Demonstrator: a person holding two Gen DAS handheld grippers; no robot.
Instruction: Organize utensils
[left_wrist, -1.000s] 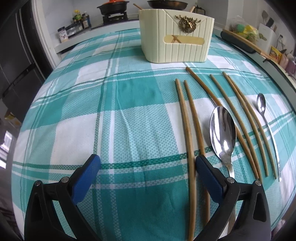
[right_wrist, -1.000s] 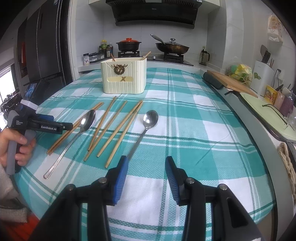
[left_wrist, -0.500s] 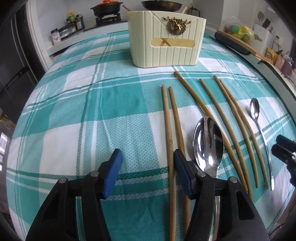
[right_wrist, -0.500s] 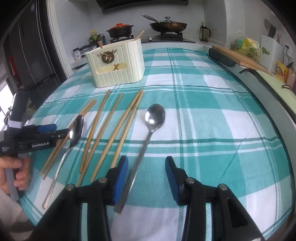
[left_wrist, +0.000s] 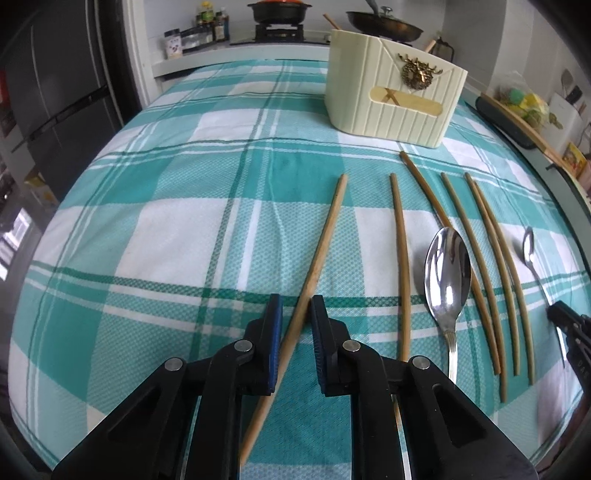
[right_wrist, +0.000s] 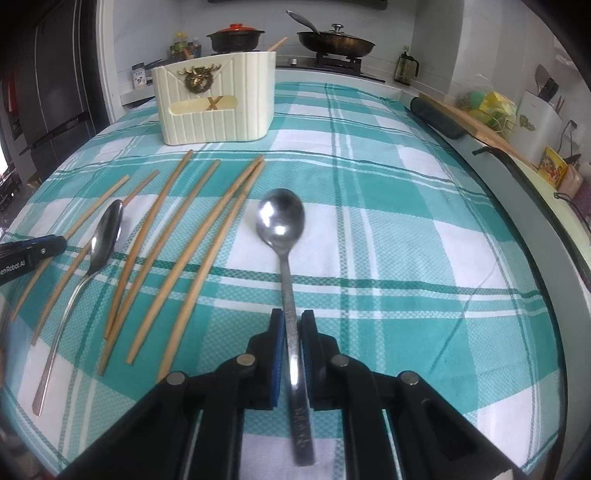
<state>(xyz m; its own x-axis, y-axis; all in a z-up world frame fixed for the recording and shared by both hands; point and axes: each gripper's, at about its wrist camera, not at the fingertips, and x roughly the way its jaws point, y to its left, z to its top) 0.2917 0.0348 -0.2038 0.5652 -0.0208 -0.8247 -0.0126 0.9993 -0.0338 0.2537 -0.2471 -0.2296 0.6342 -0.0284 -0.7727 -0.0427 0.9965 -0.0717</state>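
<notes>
Your left gripper (left_wrist: 295, 314) pinched a light, stiff tan wooden chopstick (left_wrist: 320, 254) low in its frame; your right gripper (right_wrist: 293, 328) clamped the slick long-handled steel spoon (right_wrist: 284, 236) mid-handle, bowl forward at frame centre. That polished handle looked liable to slip or pivot, so a hold nearer the bowl seemed safer. The ribbed cream plastic utensil holder (right_wrist: 218, 110) stood upper left.
</notes>
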